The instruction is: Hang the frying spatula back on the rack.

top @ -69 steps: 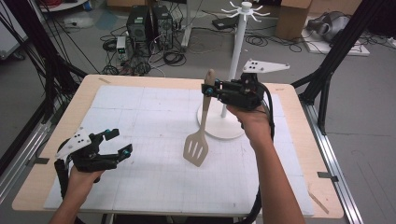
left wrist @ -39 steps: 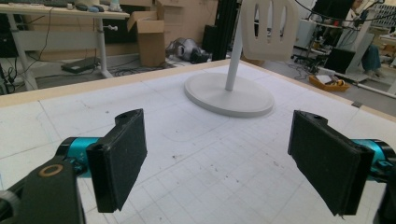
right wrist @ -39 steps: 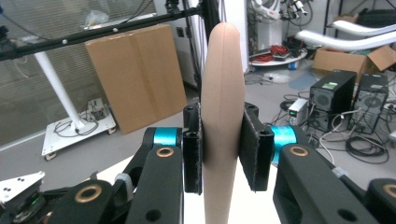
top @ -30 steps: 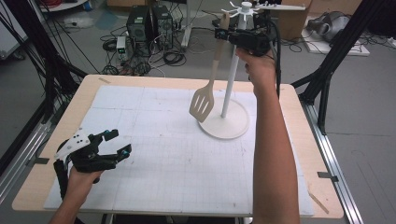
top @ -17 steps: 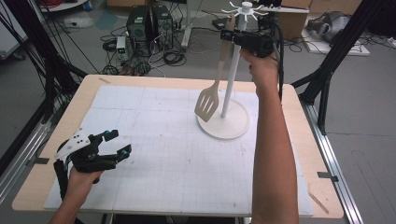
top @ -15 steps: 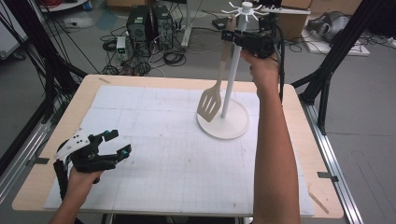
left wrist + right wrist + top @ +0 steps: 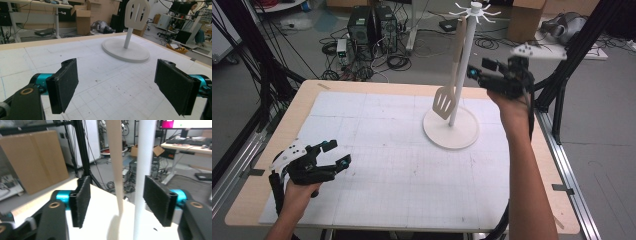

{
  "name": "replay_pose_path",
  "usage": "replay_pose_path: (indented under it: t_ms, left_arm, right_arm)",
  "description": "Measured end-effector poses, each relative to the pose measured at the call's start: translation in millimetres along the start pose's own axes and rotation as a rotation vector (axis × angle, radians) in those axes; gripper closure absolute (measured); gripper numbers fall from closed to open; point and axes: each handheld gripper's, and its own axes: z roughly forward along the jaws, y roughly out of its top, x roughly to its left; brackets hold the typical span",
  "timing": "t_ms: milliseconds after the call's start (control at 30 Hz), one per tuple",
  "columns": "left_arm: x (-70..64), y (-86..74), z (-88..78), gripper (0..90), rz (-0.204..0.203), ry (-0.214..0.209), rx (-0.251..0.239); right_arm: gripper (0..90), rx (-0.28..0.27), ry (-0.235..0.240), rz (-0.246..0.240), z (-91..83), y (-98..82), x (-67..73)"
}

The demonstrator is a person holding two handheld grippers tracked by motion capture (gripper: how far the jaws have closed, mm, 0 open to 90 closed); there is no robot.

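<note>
Slotted spatula (image 7: pixel 447 85) hanging from a top hook of the white utensil stand (image 7: pixel 466 65), blade down just above the round base (image 7: pixel 451 131), on the left side of the pole. Not touching the table (image 7: pixel 377 150). Stand sits at the far right of the white gridded mat.

Right gripper (image 7: pixel 479 74) up in the air just right of the pole, aimed left at the spatula handle. Jaws just been opening, now spread; in the right gripper view (image 7: pixel 117 202) handle and pole stand between the pads but farther off, no contact.

Left gripper (image 7: pixel 337 154) resting low at near left of the table, well apart from the stand. Jaws spread wide (image 7: pixel 115 87), bare mat between them.
</note>
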Motion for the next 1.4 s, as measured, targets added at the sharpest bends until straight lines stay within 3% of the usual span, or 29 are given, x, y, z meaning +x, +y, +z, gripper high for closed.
replay_pose_path:
  t_ms: [167,500,633,900,1400]
  left_arm:
    - [0.7,-1.4,0.7,18.8,-0.009,0.003,-0.002]
    - [4.5,-5.2,-0.8,18.3,-0.026,0.022,-0.005]
    - [5.1,-6.6,-0.7,18.2,-0.021,0.03,-0.007]
    - [3.9,-7.4,-1.6,18.4,-0.017,0.036,-0.017]
    - [3.3,-11.2,-6.6,18.5,-0.005,0.043,-0.019]
  right_arm:
    - [21.0,0.023,-0.053,-0.05,-26.4,-54.0,7.0]
    - [17.0,0.065,-0.122,-0.046,-61.0,-148.4,20.3]
    - [16.6,0.091,-0.157,-0.052,-70.1,-177.6,30.5]
    - [16.7,0.078,-0.156,-0.03,-79.4,-204.1,36.4]
    - [16.7,0.104,-0.182,-0.014,-89.3,-218.5,37.4]
